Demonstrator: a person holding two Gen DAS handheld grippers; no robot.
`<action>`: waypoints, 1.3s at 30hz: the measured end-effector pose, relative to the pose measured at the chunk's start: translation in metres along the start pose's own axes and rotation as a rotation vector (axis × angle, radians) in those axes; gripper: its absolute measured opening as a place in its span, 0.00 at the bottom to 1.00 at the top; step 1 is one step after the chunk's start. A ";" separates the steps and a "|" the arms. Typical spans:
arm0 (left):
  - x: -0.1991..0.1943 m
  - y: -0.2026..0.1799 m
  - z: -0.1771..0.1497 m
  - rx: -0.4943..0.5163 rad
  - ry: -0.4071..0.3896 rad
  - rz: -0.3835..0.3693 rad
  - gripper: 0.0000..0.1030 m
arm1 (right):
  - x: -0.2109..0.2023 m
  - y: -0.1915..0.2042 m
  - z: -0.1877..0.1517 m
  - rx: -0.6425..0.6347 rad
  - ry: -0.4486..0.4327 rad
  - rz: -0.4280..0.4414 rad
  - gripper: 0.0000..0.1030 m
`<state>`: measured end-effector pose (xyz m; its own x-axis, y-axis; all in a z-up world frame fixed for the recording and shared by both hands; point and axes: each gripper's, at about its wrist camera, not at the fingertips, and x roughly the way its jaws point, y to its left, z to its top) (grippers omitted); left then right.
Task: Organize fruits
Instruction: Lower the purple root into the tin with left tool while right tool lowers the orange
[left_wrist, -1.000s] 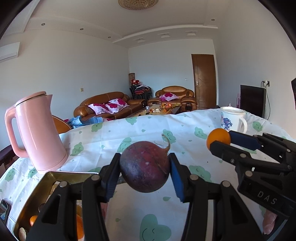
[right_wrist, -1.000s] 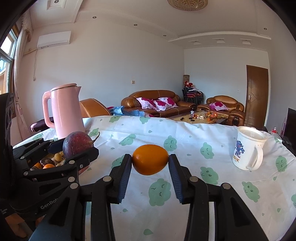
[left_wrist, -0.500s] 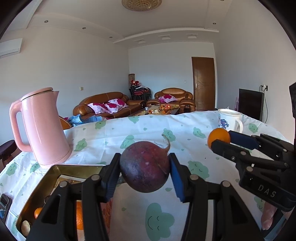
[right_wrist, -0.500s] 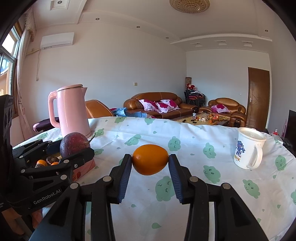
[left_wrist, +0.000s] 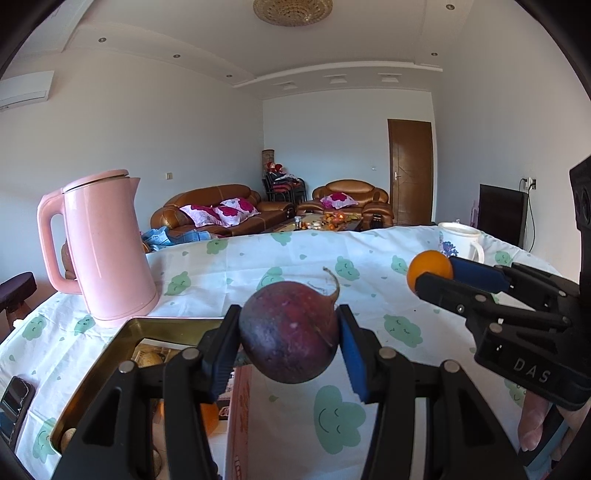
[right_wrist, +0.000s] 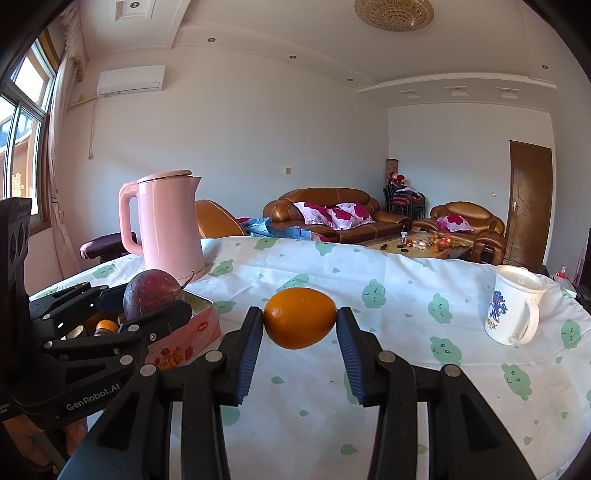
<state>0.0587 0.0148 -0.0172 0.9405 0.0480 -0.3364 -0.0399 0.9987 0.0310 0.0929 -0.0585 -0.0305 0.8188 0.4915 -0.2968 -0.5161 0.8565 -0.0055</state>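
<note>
My left gripper (left_wrist: 289, 341) is shut on a dark purple round fruit (left_wrist: 290, 328) with a curled stem, held in the air over the right edge of an open gold-lined tin box (left_wrist: 110, 354). My right gripper (right_wrist: 300, 325) is shut on an orange fruit (right_wrist: 300, 317) above the tablecloth. In the left wrist view the orange fruit (left_wrist: 428, 267) and right gripper (left_wrist: 436, 275) show at the right. In the right wrist view the purple fruit (right_wrist: 149, 293) and left gripper (right_wrist: 155, 304) hang above the pink tin box (right_wrist: 184, 332), which holds several small fruits.
A pink kettle (left_wrist: 105, 251) stands behind the tin, at the table's left. A white mug (right_wrist: 513, 308) with a blue print stands at the right. A dark phone (left_wrist: 13, 404) lies at the table's left edge. The cloud-print tablecloth (right_wrist: 388, 306) covers the table.
Both grippers have drifted left with their fruits still held: the kettle and tin have slid rightward in both views. The purple fruit now hangs over the tin's right edge.
</note>
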 end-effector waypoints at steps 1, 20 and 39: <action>-0.002 0.002 0.000 -0.002 -0.001 0.001 0.51 | -0.001 0.002 0.001 -0.002 -0.003 0.004 0.42; -0.030 0.044 0.007 -0.049 -0.020 0.068 0.51 | -0.001 0.040 0.019 -0.050 -0.025 0.081 0.42; -0.038 0.091 0.003 -0.087 0.015 0.168 0.51 | 0.018 0.087 0.032 -0.113 -0.018 0.167 0.42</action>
<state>0.0206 0.1036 0.0011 0.9131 0.2135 -0.3474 -0.2253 0.9743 0.0067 0.0708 0.0297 -0.0057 0.7232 0.6287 -0.2858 -0.6692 0.7403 -0.0648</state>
